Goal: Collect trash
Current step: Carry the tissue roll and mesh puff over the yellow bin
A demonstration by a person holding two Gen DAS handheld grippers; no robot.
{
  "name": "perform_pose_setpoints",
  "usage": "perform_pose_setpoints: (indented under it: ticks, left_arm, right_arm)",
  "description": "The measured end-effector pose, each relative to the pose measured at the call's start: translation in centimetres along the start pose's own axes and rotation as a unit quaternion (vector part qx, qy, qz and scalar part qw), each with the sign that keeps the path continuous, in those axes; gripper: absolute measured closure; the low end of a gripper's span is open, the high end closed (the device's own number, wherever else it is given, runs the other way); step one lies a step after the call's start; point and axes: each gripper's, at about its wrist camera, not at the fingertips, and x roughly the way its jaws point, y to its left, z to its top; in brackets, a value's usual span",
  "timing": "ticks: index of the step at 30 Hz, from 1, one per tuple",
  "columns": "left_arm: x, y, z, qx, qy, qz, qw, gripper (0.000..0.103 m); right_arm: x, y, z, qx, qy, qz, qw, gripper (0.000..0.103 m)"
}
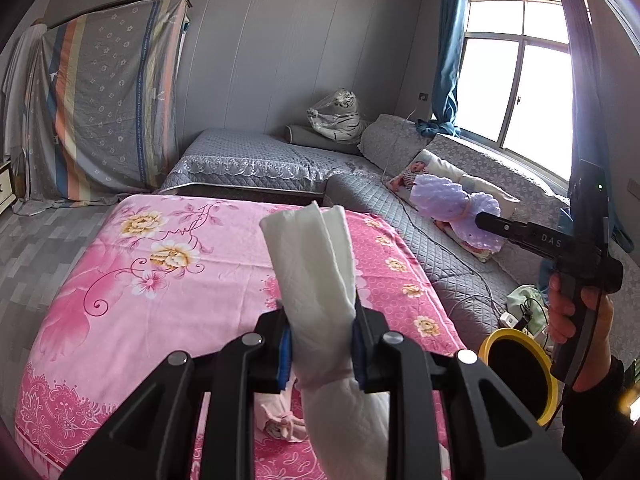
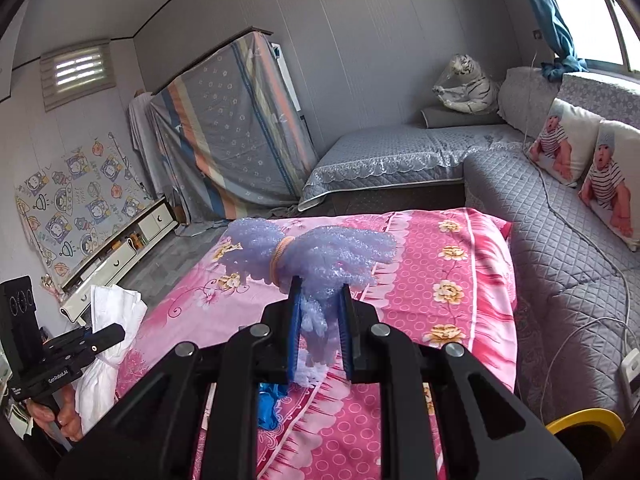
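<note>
Behind pink bed (image 2: 440, 280), only right wrist shows cabinet (image 2: 120, 244).

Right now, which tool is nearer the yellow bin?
Right. The right tool, holding purple wrap, hangs above the bin; the left tool, holding tissue, is over the bed, further off.

A surface draped in a pink floral cloth (image 1: 168, 264) carries little. Near its front edge lies a small pinkish knotted bundle (image 1: 280, 420), possibly cloth; in the right wrist view a blue crumpled item (image 2: 267, 404) lies there, half hidden.
</note>
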Motion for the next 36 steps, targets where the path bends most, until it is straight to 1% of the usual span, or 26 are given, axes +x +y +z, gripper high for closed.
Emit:
perform_pose_setpoints:
  ticks: [10,19,22,28,34,36]
  left_arm:
    - [1.7,-7.5,1.9,0.047,0.003,-0.050,0.9977,0.081]
    - [3.5,-14.2,2.2,0.079,0.017,-0.099,0.9918,0.081]
    - [4.2,-16.6,2.1,0.093,0.024,-0.116,0.9886,0.081]
    - [5.6,-21.8,1.5,0.125,0.038,-0.154,0.9794,0.081]
    - [7.2,-26.2,0.4,0.152,0.055,-0.182,0.9699,0.081]
    - [7.8,-27.4,-0.2,0.157,0.065,-0.192,0.9666,0.081]
  right_arm:
    - [-6.2,-5.0,-0.4,0.031,-0.038,-0.055,0.997,0.088]
    - [-11.9,-10.6,-2.1,0.068,-0.065,-0.118,0.989,0.088]
    - [-13.4,-12.5,-3.1,0.080,-0.067,-0.139,0.985,0.088]
    - [-16.4,-16.4,-5.4,0.105,-0.073,-0.183,0.975,0.088]
    - [-18.9,-19.2,-7.9,0.124,-0.079,-0.227,0.963,0.088]
    - [-19.4,-20.1,-8.6,0.131,-0.078,-0.235,0.960,0.088]
